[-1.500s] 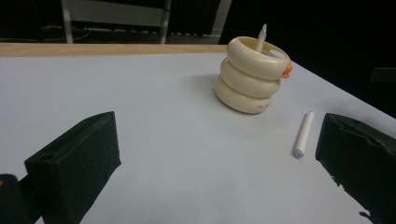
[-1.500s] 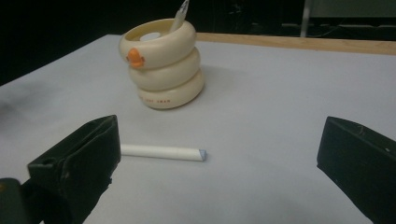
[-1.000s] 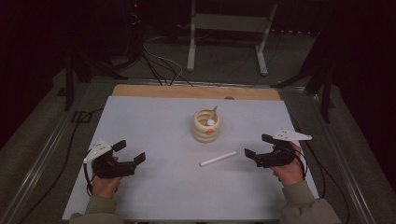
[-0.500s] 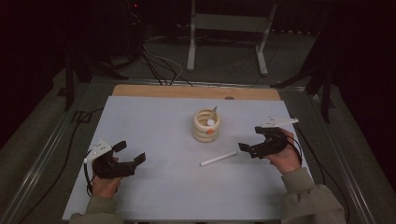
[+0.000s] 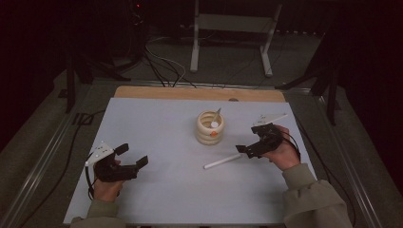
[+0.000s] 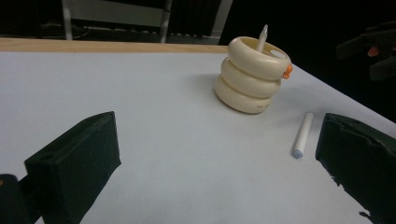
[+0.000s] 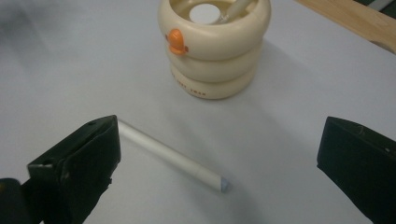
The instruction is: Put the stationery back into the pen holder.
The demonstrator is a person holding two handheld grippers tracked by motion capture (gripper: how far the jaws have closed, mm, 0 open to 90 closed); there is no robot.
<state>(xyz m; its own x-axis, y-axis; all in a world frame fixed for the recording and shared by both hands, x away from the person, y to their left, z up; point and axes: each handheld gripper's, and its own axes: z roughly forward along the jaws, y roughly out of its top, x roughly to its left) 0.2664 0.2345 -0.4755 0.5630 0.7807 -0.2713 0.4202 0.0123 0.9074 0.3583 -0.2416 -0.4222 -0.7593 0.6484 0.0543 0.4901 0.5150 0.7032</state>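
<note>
A cream holder (image 5: 210, 128) made of stacked rings, with an orange knob, stands mid-table and has a thin white stick (image 5: 217, 114) leaning in it. A white pen (image 5: 222, 161) lies flat just in front of it to the right. My right gripper (image 5: 248, 140) hovers open at the pen's right end. In the right gripper view the pen (image 7: 173, 156) lies between the wide-apart jaws, with the holder (image 7: 215, 46) beyond. My left gripper (image 5: 134, 155) stands open and empty at the front left. The left gripper view shows the holder (image 6: 252, 79) and pen (image 6: 302, 135) ahead.
A white sheet (image 5: 157, 123) covers the table, with a wooden strip (image 5: 199, 93) along its far edge. Behind the table, metal stand legs (image 5: 228, 42) and cables (image 5: 161, 61) rest on the dark floor. Metal rails run along both sides.
My right gripper has moved left and away from the person, from the table's right side to the pen's right end. The left gripper, pen and holder have stayed put.
</note>
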